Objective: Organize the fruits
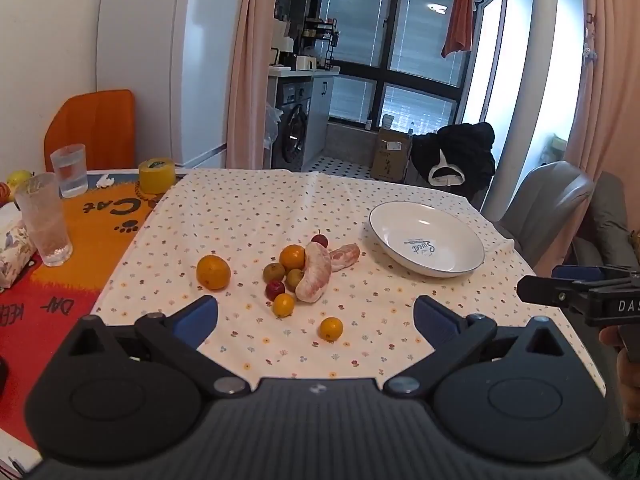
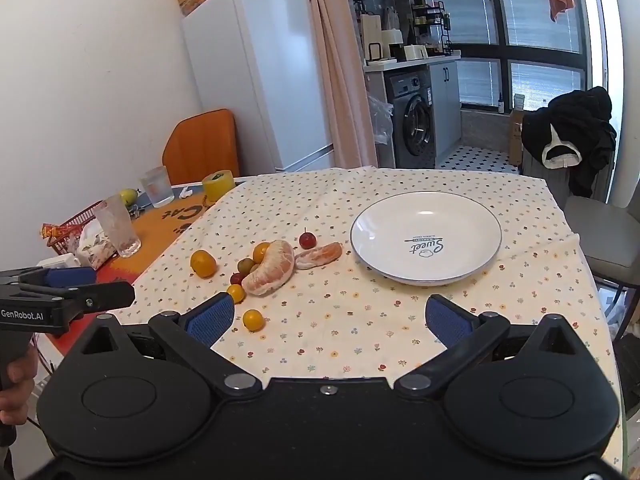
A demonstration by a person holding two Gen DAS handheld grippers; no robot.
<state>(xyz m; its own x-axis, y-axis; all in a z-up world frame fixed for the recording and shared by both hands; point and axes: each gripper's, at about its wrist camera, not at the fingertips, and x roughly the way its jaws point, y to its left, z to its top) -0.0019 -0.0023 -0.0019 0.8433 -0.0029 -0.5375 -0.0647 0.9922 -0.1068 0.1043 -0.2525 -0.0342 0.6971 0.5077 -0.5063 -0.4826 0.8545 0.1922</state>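
Observation:
Fruit lies in a cluster mid-table on the flowered cloth: a large peeled citrus wedge [image 1: 315, 274] [image 2: 270, 268], a smaller peeled segment [image 1: 345, 257] [image 2: 319, 255], an orange [image 1: 213, 271] [image 2: 203, 263], several small orange, green and red fruits, and a lone small orange fruit [image 1: 331, 328] [image 2: 253, 319]. An empty white plate [image 1: 384, 224] [image 2: 368, 228] sits to their right. My left gripper [image 1: 316, 316] is open, hovering short of the cluster. My right gripper [image 2: 330, 316] is open, in front of the plate, nothing between its fingers.
Two glasses [image 1: 46, 220] [image 1: 71, 170], a yellow tape roll [image 1: 157, 175] and a tissue pack [image 1: 12, 248] stand on the orange mat at left. A red basket [image 2: 76, 220] sits far left. Grey chair [image 1: 548, 200] at the table's right edge; fridge [image 1: 168, 64] behind.

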